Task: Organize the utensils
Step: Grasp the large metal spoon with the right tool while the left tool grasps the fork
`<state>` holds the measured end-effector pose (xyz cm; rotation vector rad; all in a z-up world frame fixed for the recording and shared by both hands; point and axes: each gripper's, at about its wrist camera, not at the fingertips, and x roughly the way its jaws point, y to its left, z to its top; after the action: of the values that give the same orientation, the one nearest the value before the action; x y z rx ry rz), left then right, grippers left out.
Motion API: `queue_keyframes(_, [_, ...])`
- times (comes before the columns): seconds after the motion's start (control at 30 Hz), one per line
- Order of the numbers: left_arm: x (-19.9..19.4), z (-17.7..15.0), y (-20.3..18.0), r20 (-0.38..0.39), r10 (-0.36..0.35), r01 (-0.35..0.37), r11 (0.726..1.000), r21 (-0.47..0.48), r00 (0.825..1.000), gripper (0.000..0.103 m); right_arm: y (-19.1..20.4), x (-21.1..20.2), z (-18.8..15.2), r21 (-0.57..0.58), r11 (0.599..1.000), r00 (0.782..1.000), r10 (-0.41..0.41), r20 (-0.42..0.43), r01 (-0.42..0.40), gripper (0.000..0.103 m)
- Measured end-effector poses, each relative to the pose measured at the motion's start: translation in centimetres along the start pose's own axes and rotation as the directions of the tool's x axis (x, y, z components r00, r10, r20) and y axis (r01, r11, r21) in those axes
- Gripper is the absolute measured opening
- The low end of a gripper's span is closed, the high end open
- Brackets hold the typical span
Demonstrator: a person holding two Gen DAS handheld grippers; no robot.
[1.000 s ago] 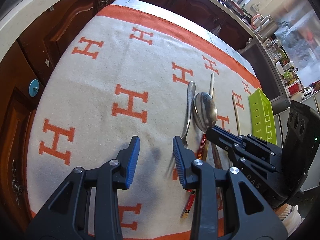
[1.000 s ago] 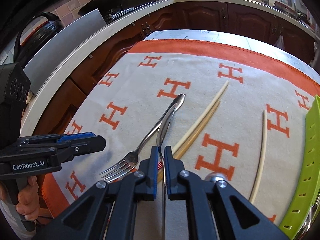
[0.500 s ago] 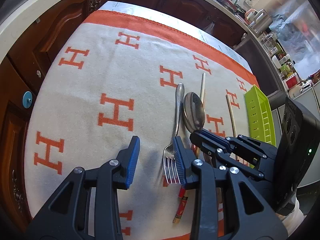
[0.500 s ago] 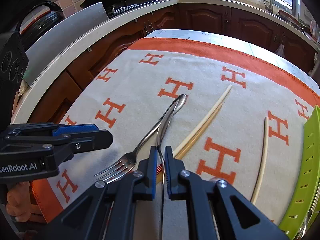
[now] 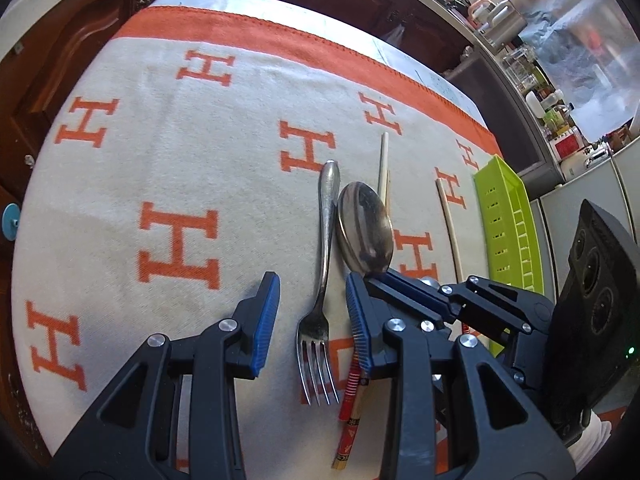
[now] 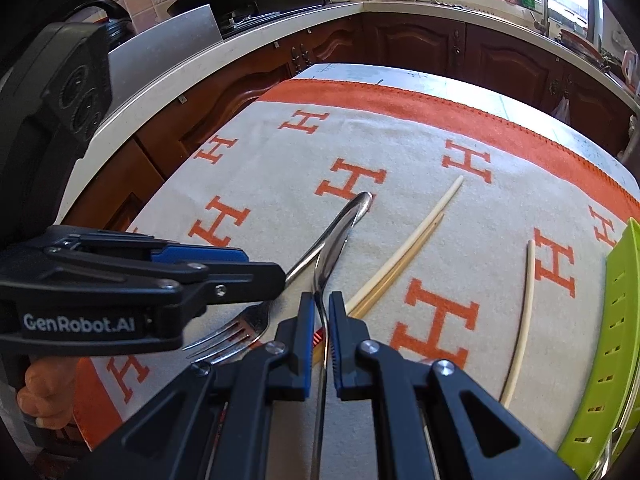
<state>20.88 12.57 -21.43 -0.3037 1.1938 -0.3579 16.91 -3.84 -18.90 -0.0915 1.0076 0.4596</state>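
On a counter draped with a white and orange H-patterned cloth point(image 5: 168, 168), we held our right gripper point(image 6: 318, 332) with its jaws pinching the handle of a steel spoon point(image 5: 364, 228), the bowl raised edge-on ahead of the blue pads. Our left gripper point(image 5: 310, 324) hung over a steel fork point(image 5: 320, 320), its jaws spread to either side of the fork's neck and clear of the metal. The fork lay flat on the cloth, tines toward us, its handle running just beside the spoon. A red patterned chopstick point(image 5: 350, 400) lay just right of the tines. Pale chopsticks point(image 6: 400, 252) rested farther out, one more point(image 6: 520, 320) near the lime-green slotted tray point(image 6: 604, 344) at the cloth's right edge.
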Motion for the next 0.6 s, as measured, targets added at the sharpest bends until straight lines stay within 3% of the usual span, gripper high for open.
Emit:
queue_keyframes(0.37, [1.0, 0.3, -0.3, -0.018, -0.026, 0.026, 0.999, 0.026, 1.000, 0.031, 0.0, -0.1, 0.0, -0.012, 1.000, 1.000, -0.007, -0.001, 0.007, 0.007])
queue_keyframes(0.6, [1.4, 0.4, -1.0, -0.028, -0.033, 0.034, 0.999, 0.035, 0.999, 0.031, -1.0, -0.3, 0.0, 0.024, 0.998, 0.998, 0.055, -0.021, -0.055, 0.009])
